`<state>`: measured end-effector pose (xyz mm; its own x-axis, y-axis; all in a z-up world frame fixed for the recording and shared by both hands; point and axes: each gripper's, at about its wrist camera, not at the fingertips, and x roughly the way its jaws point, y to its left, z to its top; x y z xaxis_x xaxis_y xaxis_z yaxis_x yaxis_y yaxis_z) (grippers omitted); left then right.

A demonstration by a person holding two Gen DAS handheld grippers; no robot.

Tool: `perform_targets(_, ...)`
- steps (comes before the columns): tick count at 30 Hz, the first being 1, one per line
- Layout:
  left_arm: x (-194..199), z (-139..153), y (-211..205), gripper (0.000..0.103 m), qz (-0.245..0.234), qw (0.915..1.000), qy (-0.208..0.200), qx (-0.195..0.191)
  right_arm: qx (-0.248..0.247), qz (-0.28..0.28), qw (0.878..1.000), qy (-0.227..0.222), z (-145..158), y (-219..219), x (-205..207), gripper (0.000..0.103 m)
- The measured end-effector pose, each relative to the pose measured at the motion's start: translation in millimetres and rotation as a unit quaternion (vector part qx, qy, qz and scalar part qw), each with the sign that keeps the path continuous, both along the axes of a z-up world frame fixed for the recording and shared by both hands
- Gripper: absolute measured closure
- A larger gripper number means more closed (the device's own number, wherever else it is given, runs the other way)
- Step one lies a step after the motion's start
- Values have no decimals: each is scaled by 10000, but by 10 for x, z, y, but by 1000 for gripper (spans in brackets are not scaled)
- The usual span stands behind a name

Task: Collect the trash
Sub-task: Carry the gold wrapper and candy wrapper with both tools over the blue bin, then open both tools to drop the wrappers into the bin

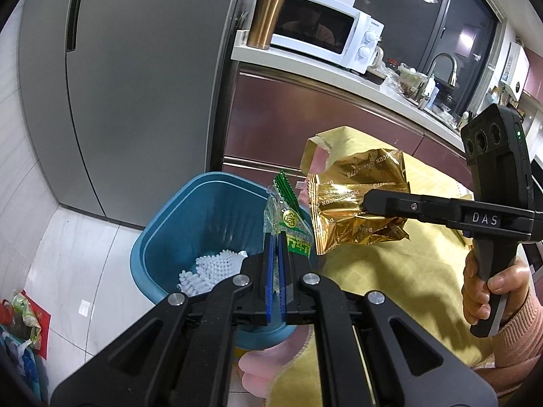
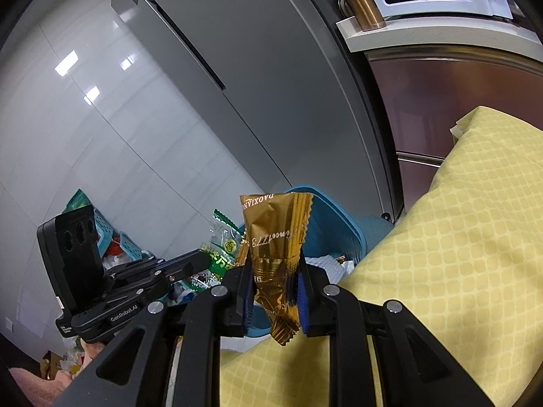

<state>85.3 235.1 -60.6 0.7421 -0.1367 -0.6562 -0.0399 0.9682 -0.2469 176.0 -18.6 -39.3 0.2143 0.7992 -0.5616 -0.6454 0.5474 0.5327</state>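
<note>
Blue-padded fingers of the left hand-held gripper (image 1: 277,264) sit nearest the lens, clenched on a clear wrapper with green print (image 1: 286,218). Behind and below it stands the blue trash bin (image 1: 163,234), near the foot of the grey refrigerator (image 1: 135,84), with white foam netting (image 1: 212,269) already lying in it. To the right spreads the yellow quilted cloth (image 1: 390,271) over the worktop. Beyond it, the right hand-held gripper (image 2: 274,291) is clamped on a crumpled gold foil wrapper (image 2: 275,234).

Both pieces appear to be in the carry-to-bin step. The green wrapper hangs just over the bin's right rim; the gold one is beside it, apparently still above the cloth edge. Next, each should move leftward over the bin's opening before its jaws part.

In each gripper's own view, its wrapper's long axis runs straight out from the fingers, free end pointing away.
</note>
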Motion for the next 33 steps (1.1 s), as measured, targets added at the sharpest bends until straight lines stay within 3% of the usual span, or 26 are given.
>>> perform_targets(27,297,-425,113,100,253,9986,454,-97,-669,-16,9976,188,-285,414,147,80)
perform_targets(33,395,-542,131,100,294,9977,575,-194,-825,1,9964,189,-326,518,132,75)
